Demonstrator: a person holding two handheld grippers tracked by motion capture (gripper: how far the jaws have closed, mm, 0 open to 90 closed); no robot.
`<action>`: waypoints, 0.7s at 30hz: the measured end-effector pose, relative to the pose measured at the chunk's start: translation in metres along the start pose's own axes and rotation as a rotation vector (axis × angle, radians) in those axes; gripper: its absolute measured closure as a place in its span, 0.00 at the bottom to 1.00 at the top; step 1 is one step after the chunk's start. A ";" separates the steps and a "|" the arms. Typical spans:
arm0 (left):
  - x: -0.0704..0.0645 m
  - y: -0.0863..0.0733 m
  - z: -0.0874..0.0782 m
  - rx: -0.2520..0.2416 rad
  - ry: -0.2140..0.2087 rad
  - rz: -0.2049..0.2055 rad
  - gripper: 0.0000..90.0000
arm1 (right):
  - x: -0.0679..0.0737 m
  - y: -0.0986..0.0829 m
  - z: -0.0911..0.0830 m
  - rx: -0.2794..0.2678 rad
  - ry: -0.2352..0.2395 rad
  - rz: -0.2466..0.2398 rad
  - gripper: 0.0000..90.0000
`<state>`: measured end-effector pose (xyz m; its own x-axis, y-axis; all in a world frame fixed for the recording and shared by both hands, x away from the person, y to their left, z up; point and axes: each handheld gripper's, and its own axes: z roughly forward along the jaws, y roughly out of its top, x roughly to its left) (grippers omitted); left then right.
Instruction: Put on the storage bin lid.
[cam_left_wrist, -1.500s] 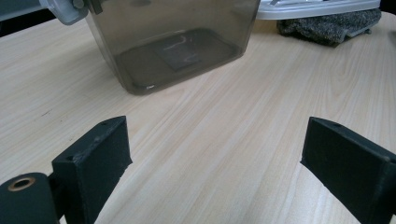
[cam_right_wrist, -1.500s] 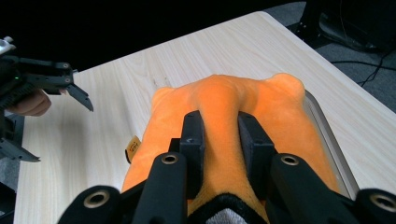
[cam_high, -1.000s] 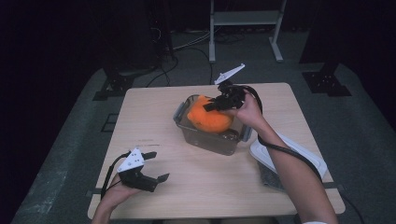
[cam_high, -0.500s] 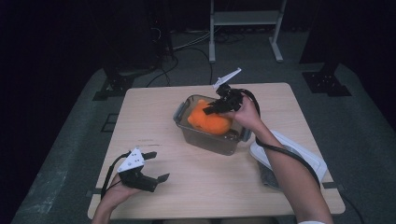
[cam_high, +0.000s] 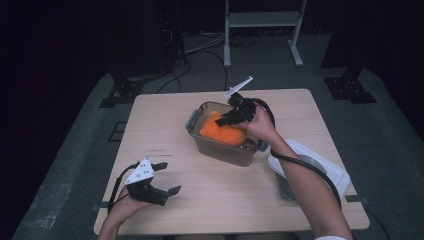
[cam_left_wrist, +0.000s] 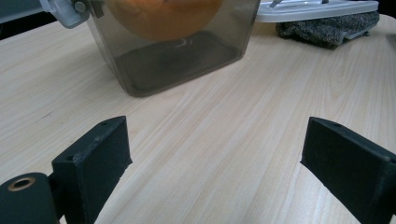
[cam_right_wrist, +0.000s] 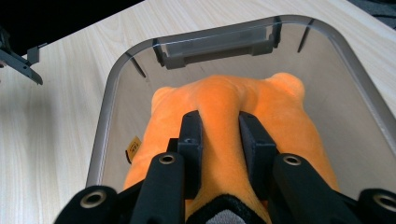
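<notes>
I'm pinching the plush (cam_right_wrist: 224, 116) in my right gripper (cam_right_wrist: 219, 140), a soft orange fold between its jaws. It's sitting inside the clear smoky bin (cam_right_wrist: 112, 93). Left gripper (cam_left_wrist: 215, 154) is idling wide open.

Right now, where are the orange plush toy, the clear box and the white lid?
orange plush toy (cam_right_wrist: 280, 112), right gripper view, its orange back beyond the jaws.
clear box (cam_high: 220, 150), high view, its near side wall.
white lid (cam_high: 332, 172), high view, its right part.

A lab or recording studio: a lone wooden desk (cam_high: 210, 200) stands on grey floor (cam_high: 65, 190), ringed by black drapes. Behind the desk, cables (cam_high: 200, 47) trail past a white metal stand (cam_high: 262, 20); black stand feet (cam_high: 350, 85) flank the desk's far corners.
</notes>
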<state>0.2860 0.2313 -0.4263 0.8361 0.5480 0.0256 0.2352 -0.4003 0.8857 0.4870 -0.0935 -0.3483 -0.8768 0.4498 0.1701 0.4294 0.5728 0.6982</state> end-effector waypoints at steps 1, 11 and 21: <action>0.000 0.000 0.000 0.000 0.001 0.000 0.08 | 0.000 0.000 0.000 0.004 0.001 -0.004 0.80; 0.000 0.000 0.000 -0.006 -0.002 -0.003 0.08 | -0.005 -0.001 0.006 0.019 0.003 0.017 0.79; 0.000 0.000 -0.001 -0.009 -0.001 -0.005 0.08 | -0.005 -0.003 0.014 0.054 0.007 0.024 0.78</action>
<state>0.2858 0.2319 -0.4255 0.8355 0.5491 0.0202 0.2352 -0.3905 0.8901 0.4929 -0.0877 -0.3609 -0.8676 0.4589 0.1914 0.4610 0.5983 0.6554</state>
